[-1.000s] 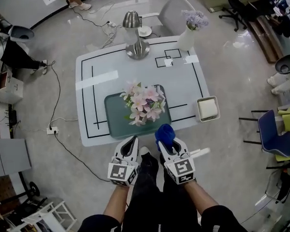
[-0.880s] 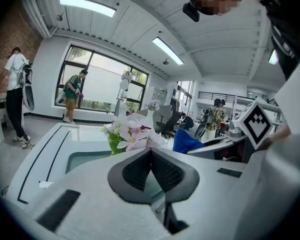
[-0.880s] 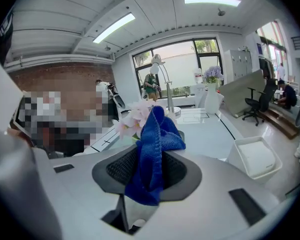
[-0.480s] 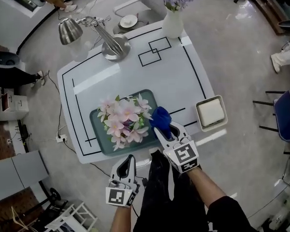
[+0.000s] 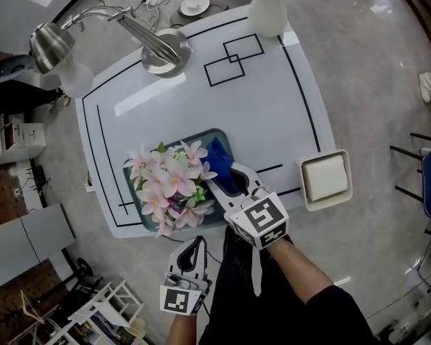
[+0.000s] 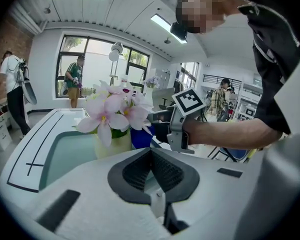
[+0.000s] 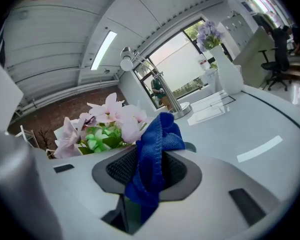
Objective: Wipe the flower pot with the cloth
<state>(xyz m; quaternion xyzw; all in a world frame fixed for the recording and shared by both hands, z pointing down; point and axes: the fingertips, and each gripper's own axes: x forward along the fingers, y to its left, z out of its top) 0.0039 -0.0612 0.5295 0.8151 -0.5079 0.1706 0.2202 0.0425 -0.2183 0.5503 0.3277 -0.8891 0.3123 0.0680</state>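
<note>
Holding the cloth [image 5: 219, 155] at the flower pot [image 6: 112, 143]

The pot stands in a teal tray [image 6: 65, 154] on a white table [image 5: 273, 106] marked with black lines, over a glossy grey floor [image 5: 373, 85]. Beyond the pot sits a metal lamp [image 5: 161, 49]; beyond and to its right, a white vase [image 5: 267, 9]; well apart to its right, a white square dish [image 5: 325, 178]. My right gripper [image 5: 226, 177] is clamped on the blue cloth, which bunches out of the jaws just right of the pot, beside its pink flowers [image 5: 169, 185]; whether it touches I cannot tell. My left gripper [image 5: 195, 244] hangs nearer me than the pot, off the table, jaws together on nothing
</note>
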